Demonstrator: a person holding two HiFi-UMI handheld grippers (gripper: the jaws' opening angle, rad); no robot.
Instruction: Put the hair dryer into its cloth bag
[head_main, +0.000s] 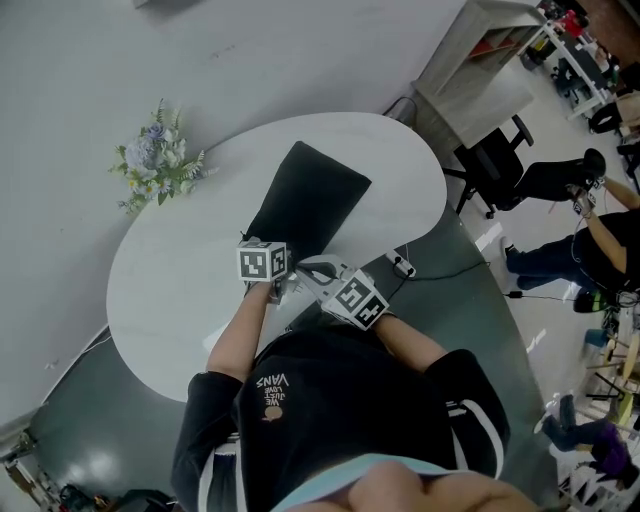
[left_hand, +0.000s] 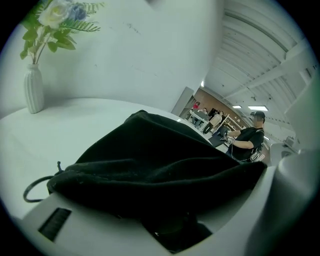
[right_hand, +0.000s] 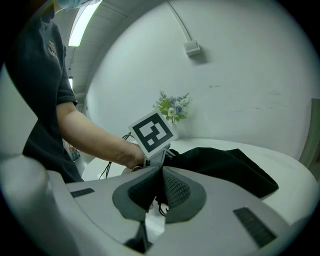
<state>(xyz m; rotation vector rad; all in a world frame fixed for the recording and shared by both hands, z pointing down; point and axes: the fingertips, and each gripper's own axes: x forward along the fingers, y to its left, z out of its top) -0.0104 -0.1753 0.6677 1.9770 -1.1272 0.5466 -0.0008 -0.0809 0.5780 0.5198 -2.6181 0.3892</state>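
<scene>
A black cloth bag (head_main: 305, 195) lies lengthwise on the white round table (head_main: 170, 290), with its mouth towards me. No hair dryer shows in any view. My left gripper (head_main: 262, 250) is at the bag's near end. In the left gripper view the bulging bag (left_hand: 160, 160) fills the span between the wide jaws of that gripper (left_hand: 170, 220), and a drawstring loop (left_hand: 31, 190) trails off to the left. My right gripper (head_main: 303, 270) sits just right of it, its pads shut (right_hand: 161, 187) on a thin black cord (right_hand: 160, 207) beside the bag (right_hand: 225, 167).
A white vase of flowers (head_main: 160, 165) stands at the table's far left by the wall. A cable with a white plug (head_main: 402, 265) lies on the floor off the table's right edge. A black office chair (head_main: 495, 160) and a seated person (head_main: 590, 240) are further right.
</scene>
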